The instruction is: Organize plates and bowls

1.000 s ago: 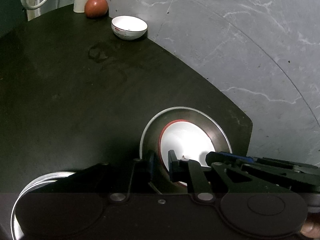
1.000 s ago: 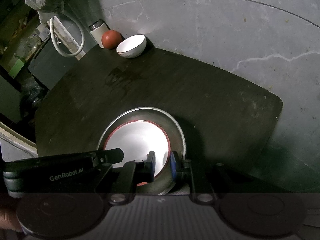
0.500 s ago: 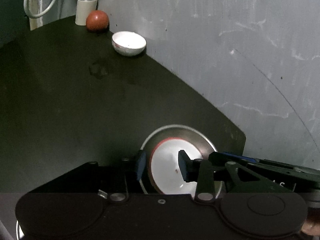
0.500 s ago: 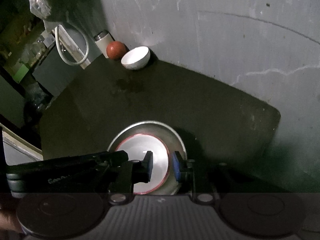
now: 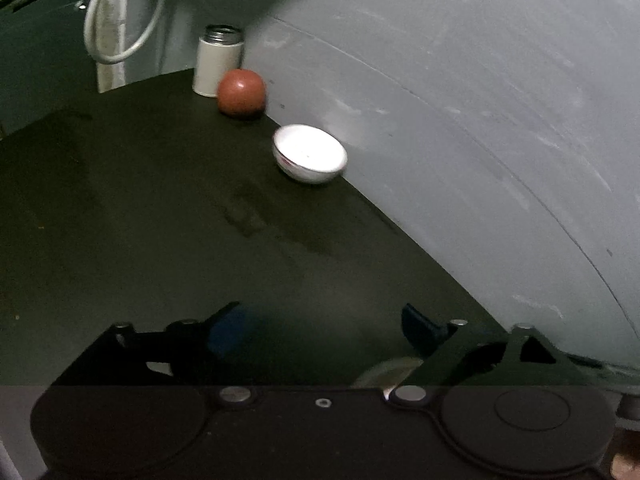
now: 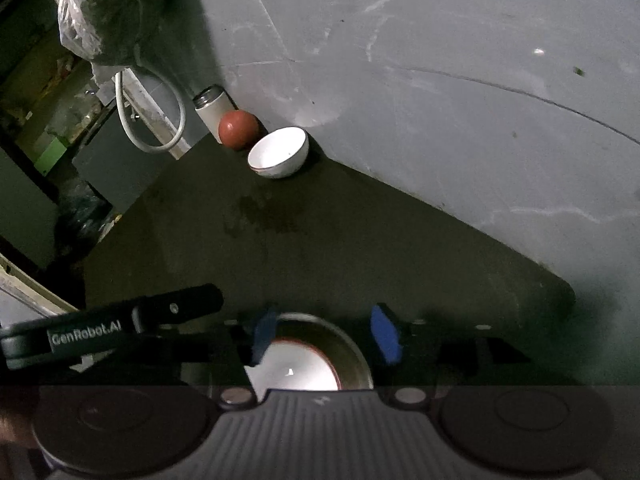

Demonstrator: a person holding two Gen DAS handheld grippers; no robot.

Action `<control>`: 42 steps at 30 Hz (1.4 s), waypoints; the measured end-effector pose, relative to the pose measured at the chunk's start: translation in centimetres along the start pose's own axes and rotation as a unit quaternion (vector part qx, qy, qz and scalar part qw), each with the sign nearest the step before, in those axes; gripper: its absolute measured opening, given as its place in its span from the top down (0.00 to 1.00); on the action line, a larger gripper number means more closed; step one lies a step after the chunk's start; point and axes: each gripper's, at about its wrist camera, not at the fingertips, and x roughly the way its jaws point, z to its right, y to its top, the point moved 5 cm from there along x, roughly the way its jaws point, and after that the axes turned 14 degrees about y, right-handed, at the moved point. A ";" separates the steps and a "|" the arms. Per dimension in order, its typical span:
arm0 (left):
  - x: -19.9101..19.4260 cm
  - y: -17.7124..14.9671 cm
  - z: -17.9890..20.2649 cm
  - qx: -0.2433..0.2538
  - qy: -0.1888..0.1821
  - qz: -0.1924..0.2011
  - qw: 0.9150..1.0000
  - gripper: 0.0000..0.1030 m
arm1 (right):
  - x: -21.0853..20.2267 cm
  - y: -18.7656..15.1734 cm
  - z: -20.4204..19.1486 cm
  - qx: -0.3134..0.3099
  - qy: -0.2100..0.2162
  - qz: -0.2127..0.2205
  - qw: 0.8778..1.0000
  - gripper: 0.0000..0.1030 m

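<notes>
Both tongs have opened wide: the left tongs [image 5: 324, 326], nearly closed around the white plate's rim a second ago, now stand spread over bare dark worktop [image 5: 160, 220]. The right tongs [image 6: 326, 336] have spread too and let go of the metal dish [image 6: 352, 356]. Both seem to have pulled back and up, leaving the red-rimmed white plate [image 6: 298, 372] in that dish.

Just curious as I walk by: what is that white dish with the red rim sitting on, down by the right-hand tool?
The red-rimmed white dish sits inside a metal plate on the dark table. The right gripper body hides their near halves.
</notes>
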 end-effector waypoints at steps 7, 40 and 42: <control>3.3 3.2 -1.9 -0.043 0.026 -0.007 0.999 0.01 | 2.9 2.9 0.3 0.006 0.023 0.000 1.000 0.14; 18.1 14.9 -2.3 0.001 0.091 -0.028 0.995 0.02 | 17.5 11.4 4.6 0.117 0.008 0.096 0.988 0.17; 18.3 14.8 -2.0 0.006 0.092 -0.028 0.995 0.04 | 18.0 11.7 4.6 0.117 0.009 0.099 0.988 0.20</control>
